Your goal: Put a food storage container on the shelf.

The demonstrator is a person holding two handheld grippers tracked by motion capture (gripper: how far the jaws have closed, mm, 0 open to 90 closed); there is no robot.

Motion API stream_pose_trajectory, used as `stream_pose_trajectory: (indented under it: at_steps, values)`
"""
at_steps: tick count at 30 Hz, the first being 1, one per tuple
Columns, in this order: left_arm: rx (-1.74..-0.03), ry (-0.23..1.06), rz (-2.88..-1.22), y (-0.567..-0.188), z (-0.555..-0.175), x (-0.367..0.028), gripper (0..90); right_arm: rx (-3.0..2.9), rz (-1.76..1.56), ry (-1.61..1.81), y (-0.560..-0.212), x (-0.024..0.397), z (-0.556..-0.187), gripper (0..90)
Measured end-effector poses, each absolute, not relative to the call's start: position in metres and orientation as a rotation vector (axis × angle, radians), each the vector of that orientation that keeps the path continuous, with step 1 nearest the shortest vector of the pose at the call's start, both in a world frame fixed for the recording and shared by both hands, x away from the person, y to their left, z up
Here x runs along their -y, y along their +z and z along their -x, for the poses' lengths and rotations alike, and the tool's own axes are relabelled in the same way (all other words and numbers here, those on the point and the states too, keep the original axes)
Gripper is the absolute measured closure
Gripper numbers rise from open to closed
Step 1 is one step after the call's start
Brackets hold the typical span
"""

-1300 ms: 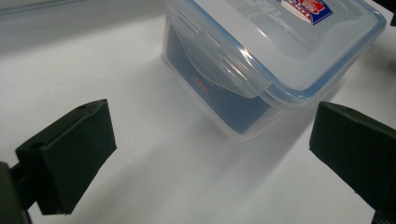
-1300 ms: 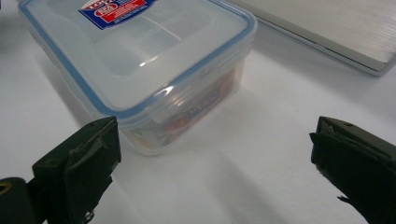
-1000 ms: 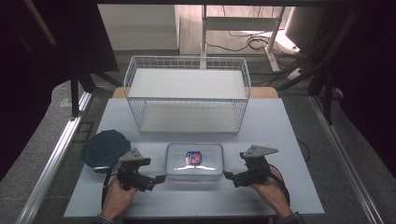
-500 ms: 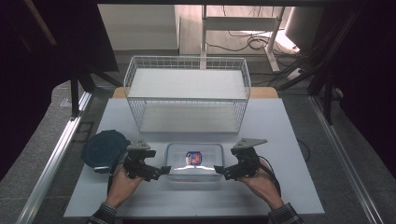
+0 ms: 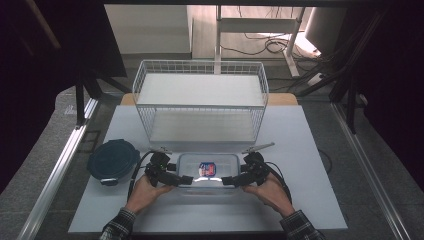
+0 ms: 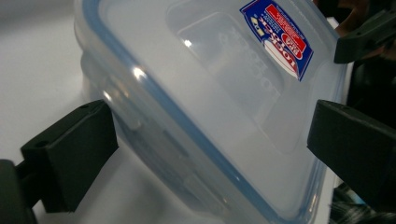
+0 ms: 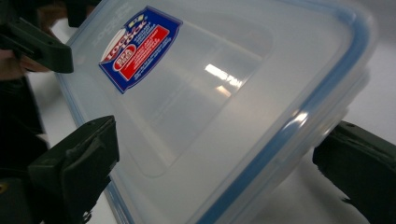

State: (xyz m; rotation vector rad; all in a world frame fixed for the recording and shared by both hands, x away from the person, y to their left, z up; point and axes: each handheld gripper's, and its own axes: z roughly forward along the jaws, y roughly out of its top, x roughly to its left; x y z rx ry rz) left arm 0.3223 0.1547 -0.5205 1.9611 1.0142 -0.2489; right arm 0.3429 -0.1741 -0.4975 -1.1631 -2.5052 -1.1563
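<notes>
Both grippers have pushed forward since a moment ago, and the clear box (image 5: 208, 171) has gone with them, so it now sits closer to the wire basket (image 5: 201, 102) than it did. From where I stand, the box lies on the white table (image 5: 310, 150) just in front of the basket's near wall, lid on, with its red and blue label (image 5: 206, 168) facing up.

Left gripper (image 5: 182, 179) comes in at the box's left end, right gripper (image 5: 226, 180) at its right end, each held by a hand (image 5: 145, 192) reaching from the near edge. In the left gripper view the box's end (image 6: 205, 107) fills the gap between the two black fingers (image 6: 70, 154): one finger sits low against the side wall under the blue rim, the other stands off beyond the lid's far edge. The jaws are spread wide around the end, not pinched onto it. The right gripper view shows the same thing mirrored: the box (image 7: 224, 107) lies between spread fingers (image 7: 77, 163), one just beside the lid's edge, the other near the corner by the rim. Whether any pad truly presses the plastic, I cannot tell.

A dark round lidded tub (image 5: 113, 160) rests left of the box, near the left gripper but apart from it.
</notes>
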Motion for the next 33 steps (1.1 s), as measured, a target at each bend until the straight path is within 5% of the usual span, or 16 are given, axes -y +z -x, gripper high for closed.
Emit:
stream_pose_trajectory:
  at_steps: [16,33]
  values:
    - [-1.033,-0.279,-1.844,-0.511,-0.281,-0.182,47.0,2.451,1.149,-1.194,-0.481,0.203,-0.314,45.5]
    - [-1.04,-0.211,-1.733,-0.509,-0.287,-0.185,52.2,2.363,1.208,-1.347,-0.478,0.212,-0.318,52.1]
